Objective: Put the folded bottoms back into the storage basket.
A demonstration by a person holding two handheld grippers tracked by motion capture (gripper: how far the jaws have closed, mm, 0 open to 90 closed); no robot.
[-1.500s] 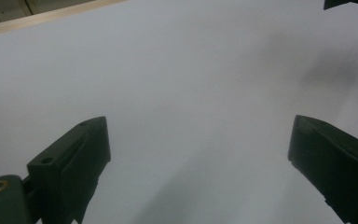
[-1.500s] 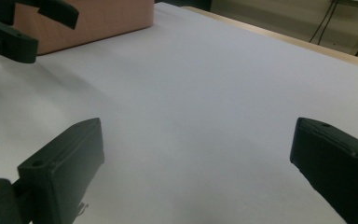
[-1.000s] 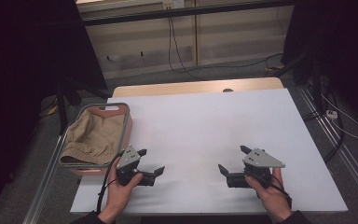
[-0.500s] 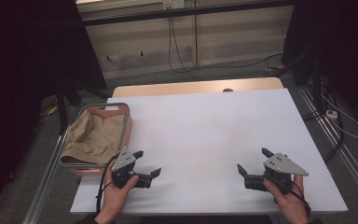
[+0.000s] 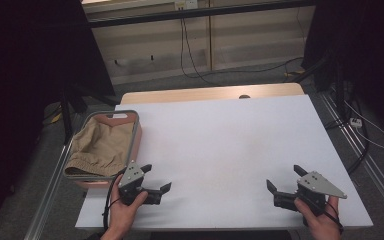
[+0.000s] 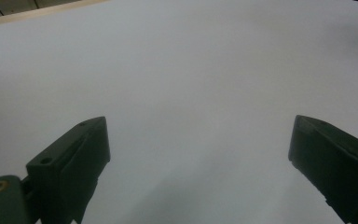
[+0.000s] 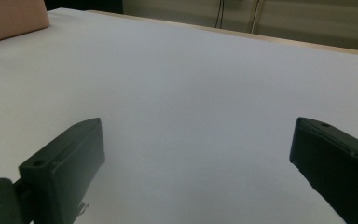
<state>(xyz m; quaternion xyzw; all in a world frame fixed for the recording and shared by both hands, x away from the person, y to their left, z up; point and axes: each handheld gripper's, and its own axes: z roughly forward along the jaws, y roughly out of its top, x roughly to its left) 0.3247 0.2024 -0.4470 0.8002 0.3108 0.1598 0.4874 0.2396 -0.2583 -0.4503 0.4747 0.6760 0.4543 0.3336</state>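
Observation:
My left gripper rests open near the table's front left, just right of a pink basket that holds a folded tan cloth. My right gripper is open near the front right corner, held in a hand. Both point toward the middle of the white tabletop. In the left gripper view the left gripper has its jaws wide apart over bare white surface. The right gripper view shows the right gripper the same way, with a corner of the pink basket far off.
The basket hangs partly over the table's left edge. A wooden strip runs along the far edge of the table. Cables and dark stands lie on the floor around the table.
My right gripper has drawn back to the right and toward the front edge. The left gripper has shifted slightly toward the front edge. Both stayed open.

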